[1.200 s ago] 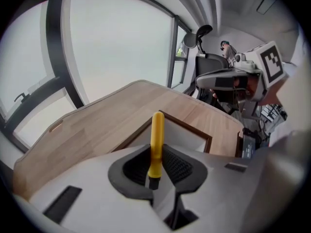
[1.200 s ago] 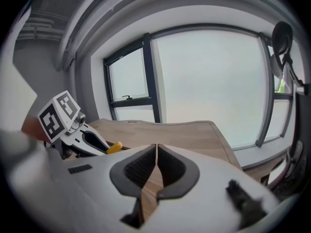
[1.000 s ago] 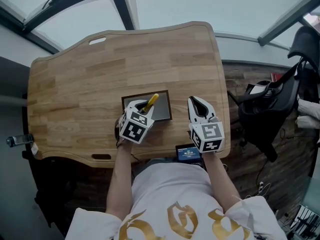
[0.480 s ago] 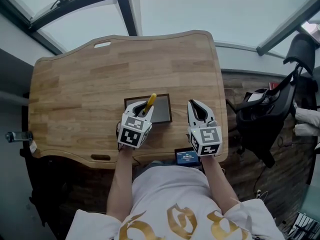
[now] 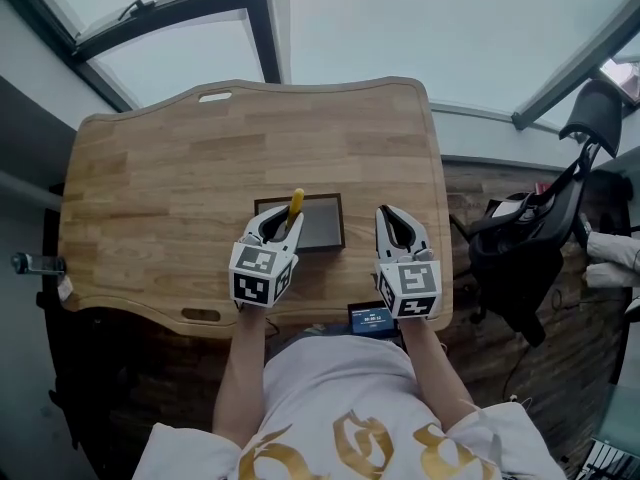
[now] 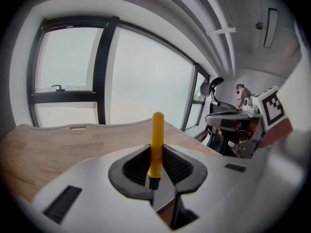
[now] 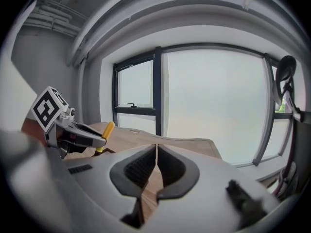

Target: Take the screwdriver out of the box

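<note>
A light wooden tabletop [image 5: 150,188] with a slot-shaped cutout [image 5: 214,97] at its far left edge stands before a big window with dark frame bars [image 5: 258,18]. A small blue-lit screen [image 5: 372,318] sits at its near edge, and a black chair [image 5: 530,258] stands right of it on the wood floor [image 5: 475,173].

left gripper [image 5: 280,220] lifted and rolled, so the screwdriver [image 5: 296,204] it clamps went from tilted to straight. right gripper [image 5: 392,216] rose slightly.

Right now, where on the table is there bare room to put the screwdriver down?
The light wooden table is bare across its far half and left of the shallow dark box. The near edge is crowded: the box, the left gripper holding the yellow-handled screwdriver, the shut right gripper and a small blue-screened device.
</note>
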### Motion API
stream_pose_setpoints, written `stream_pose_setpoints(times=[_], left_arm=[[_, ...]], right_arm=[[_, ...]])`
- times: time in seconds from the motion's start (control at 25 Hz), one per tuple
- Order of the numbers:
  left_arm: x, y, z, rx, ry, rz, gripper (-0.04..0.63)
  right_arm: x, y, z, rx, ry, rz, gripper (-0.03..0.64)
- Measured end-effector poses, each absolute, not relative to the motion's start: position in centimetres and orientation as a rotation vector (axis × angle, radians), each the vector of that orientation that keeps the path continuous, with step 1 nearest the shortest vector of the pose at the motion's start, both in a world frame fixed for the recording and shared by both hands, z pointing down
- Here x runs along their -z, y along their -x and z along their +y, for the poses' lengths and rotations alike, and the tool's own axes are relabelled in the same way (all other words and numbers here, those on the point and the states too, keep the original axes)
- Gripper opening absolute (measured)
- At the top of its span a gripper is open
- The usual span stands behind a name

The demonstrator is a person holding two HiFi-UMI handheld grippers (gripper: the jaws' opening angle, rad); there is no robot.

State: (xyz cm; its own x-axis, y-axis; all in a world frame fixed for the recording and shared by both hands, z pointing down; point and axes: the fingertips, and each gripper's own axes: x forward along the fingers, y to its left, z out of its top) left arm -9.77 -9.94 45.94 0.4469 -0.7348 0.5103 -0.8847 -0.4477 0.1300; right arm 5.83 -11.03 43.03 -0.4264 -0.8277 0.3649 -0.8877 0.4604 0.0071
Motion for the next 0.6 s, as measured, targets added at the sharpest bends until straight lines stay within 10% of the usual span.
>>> stream_pose_setpoints(times=[0.6], left_arm=[[-41.7, 12.4, -7.5, -0.378, -2.333, -1.598, 0.081]], right_arm=[[-40.6, -5.3, -8.8, -0.176, -1.522, -2.41, 0.034]])
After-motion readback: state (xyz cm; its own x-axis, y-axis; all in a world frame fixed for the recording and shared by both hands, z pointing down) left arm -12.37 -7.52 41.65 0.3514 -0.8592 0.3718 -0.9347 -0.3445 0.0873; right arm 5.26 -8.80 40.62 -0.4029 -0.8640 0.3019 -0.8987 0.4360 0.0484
